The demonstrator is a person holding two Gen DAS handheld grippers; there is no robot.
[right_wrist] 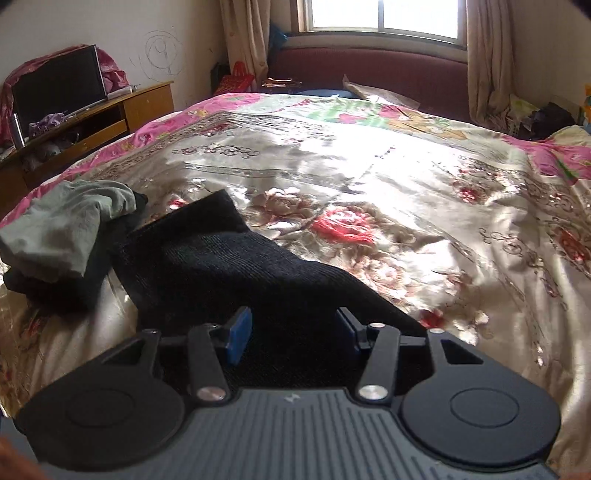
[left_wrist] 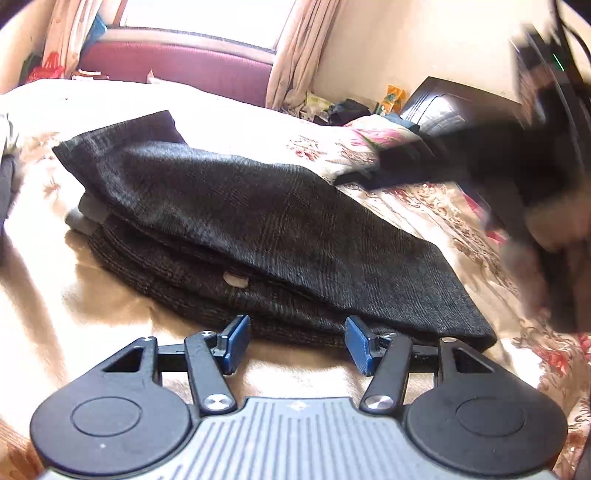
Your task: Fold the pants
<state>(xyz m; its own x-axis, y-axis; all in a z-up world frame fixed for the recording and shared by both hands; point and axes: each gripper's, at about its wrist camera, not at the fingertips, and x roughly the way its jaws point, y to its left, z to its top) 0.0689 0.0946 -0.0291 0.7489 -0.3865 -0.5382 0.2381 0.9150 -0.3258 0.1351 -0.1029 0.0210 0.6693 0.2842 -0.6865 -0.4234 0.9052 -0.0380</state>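
Two grippers are under my watch, and both stand with their blue pads apart. On my left gripper (left_wrist: 295, 341) nothing sits between the pads; it hangs just short of the near edge of the dark charcoal ribbed-fabric pants (left_wrist: 258, 229), which lie folded over in layers on the shiny cream floral bedspread (left_wrist: 461, 221). A pale button (left_wrist: 234, 278) shows in the lower layer, and a light grey lining peeks out at the fold's left end. My right gripper (right_wrist: 293, 336) has its pads parted too, with the black fabric of the pants (right_wrist: 221, 266) lying beneath and between them; I see no pad pressing on the cloth. From the right wrist view the pants run away to the upper left, their far corner beside a crumpled grey-green garment (right_wrist: 62, 221) on a dark one. In the left wrist view, a blurred dark shape at the right edge is my other tool. Beyond the bed are a maroon padded bench (right_wrist: 369, 74), a bright window (right_wrist: 384, 16), beige curtains, and a wooden cabinet (right_wrist: 144, 103) bearing a dark screen (right_wrist: 59, 85).
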